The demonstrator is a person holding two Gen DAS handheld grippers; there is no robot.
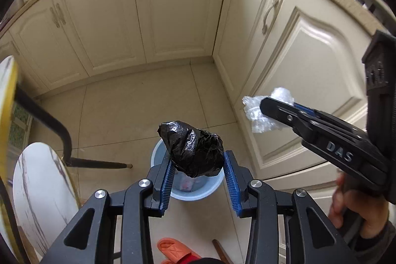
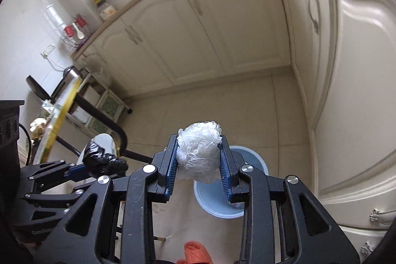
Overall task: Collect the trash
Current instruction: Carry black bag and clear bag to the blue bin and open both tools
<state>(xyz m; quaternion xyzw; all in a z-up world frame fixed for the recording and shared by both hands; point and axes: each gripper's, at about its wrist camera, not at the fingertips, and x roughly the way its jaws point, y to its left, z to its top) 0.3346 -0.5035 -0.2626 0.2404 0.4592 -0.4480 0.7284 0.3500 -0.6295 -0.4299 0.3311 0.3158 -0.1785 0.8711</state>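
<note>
the left gripper (image 1: 198,180) has its fingers clamped part-open on a crumpled black bag (image 1: 194,151), directly above the pale blue bin (image 1: 158,155) on the floor. the right gripper (image 2: 198,165), pinching a clear plastic wad (image 2: 199,147), is above the bin's near left rim.

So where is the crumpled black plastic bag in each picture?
Left wrist view: the crumpled black plastic bag sits low in the middle, pinched in the left gripper, right over the light blue round bin.
Right wrist view: it is at lower left, held by the left gripper coming in from the side.
Shared landmark: the light blue bin on the tiled floor.
</note>
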